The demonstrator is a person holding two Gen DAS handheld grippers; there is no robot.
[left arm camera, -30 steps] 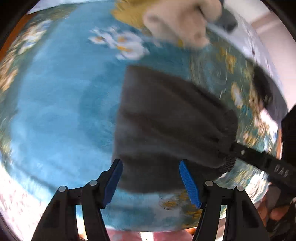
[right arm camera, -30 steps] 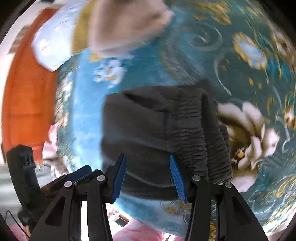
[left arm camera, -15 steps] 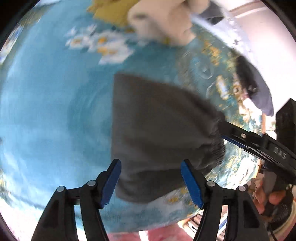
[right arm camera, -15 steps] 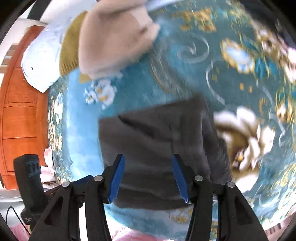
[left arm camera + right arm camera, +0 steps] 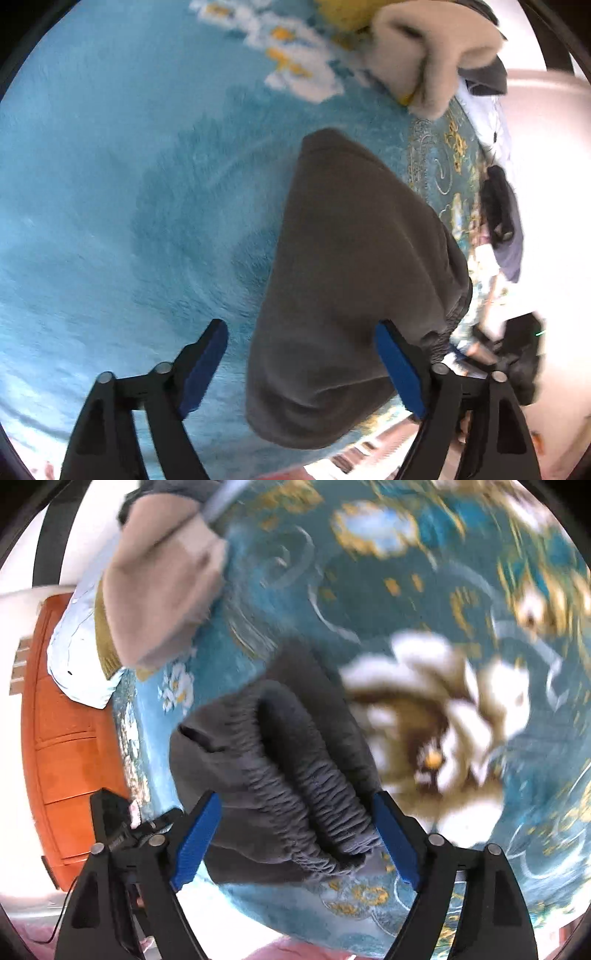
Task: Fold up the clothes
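A folded dark grey garment (image 5: 354,280) with a gathered elastic waistband (image 5: 306,805) lies on the blue floral blanket (image 5: 129,184). My left gripper (image 5: 303,365) is open and empty, hovering over the garment's near edge, with its right blue pad over the cloth. My right gripper (image 5: 295,845) is open and empty, with the waistband end of the garment (image 5: 258,768) between and beyond its blue pads. Whether either gripper touches the cloth is unclear.
A pile of beige, mustard and light blue clothes (image 5: 424,55) sits at the blanket's far side, also in the right wrist view (image 5: 162,602). Dark clothes (image 5: 498,218) lie at the right edge. An orange wooden cabinet (image 5: 70,738) stands beyond the blanket (image 5: 406,572).
Both grippers have swung around the garment while staying open. In the left view it shifted right. In the right view the waistband now faces me. The garment seems to lie still.
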